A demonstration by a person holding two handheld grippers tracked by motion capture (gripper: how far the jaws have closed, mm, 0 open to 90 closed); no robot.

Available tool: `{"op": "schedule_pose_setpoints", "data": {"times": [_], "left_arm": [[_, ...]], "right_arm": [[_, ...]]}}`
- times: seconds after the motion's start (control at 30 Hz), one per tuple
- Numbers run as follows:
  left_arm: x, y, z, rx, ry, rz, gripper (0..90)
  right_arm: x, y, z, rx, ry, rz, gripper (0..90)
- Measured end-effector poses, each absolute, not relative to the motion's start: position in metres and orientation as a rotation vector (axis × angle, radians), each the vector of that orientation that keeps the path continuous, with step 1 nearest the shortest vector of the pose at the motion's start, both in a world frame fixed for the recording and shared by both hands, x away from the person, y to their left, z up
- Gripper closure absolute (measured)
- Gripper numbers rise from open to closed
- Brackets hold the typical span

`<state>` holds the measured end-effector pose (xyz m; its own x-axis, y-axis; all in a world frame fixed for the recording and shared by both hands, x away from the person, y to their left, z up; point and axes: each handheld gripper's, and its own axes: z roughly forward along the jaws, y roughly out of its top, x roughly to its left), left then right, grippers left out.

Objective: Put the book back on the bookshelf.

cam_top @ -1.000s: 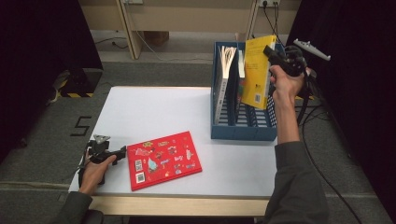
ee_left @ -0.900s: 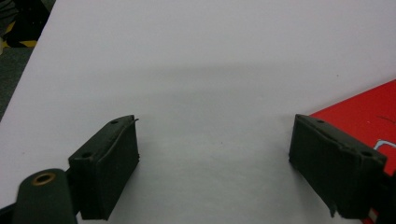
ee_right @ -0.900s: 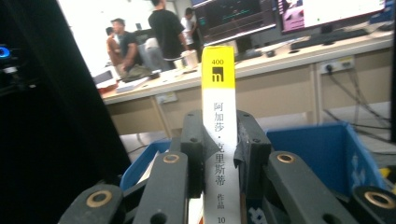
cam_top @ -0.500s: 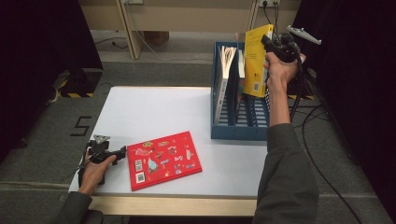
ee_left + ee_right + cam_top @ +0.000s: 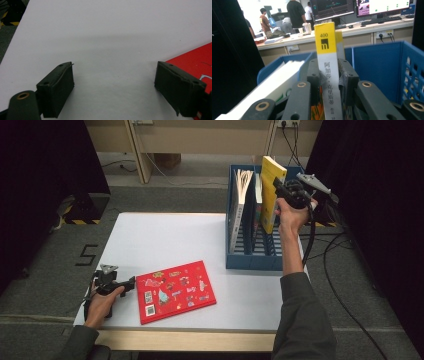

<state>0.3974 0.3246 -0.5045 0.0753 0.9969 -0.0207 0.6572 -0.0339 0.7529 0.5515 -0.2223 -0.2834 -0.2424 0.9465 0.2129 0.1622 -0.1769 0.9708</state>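
A yellow book (image 5: 271, 190) stands upright in the blue file rack (image 5: 250, 261) at the table's right side. My right gripper (image 5: 278, 186) is shut on its spine from the near side. In the right gripper view the pads (image 5: 313, 72) press on both sides of the yellow-and-white spine (image 5: 325, 42). A red book (image 5: 175, 290) covered in stickers lies flat at the front of the white table (image 5: 165, 237). Just left of it my left gripper (image 5: 131, 281) rests on the table, open. Between its jaws is bare tabletop, with the red book's corner (image 5: 197, 57) beside the right-hand jaw.
The rack (image 5: 377, 67) also holds a white open-paged book (image 5: 240, 195) in a slot left of the yellow one, and another thin book between them. Black curtains flank the table. Cables trail on the floor at the right.
My right hand has come down with the yellow book, which now sits lower in the rack. The left hand and the red book have not moved.
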Motion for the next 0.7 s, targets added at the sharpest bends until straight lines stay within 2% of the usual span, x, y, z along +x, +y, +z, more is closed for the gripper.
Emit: {"op": "schedule_pose_setpoints", "data": {"times": [0.7], "left_arm": [[0.397, 0.324, -0.504, 1.758, 1.644, 0.725, 14.7]], "right_arm": [[0.558, -0.219, -0.377, 1.513, 1.425, 1.559, 69.4]]}}
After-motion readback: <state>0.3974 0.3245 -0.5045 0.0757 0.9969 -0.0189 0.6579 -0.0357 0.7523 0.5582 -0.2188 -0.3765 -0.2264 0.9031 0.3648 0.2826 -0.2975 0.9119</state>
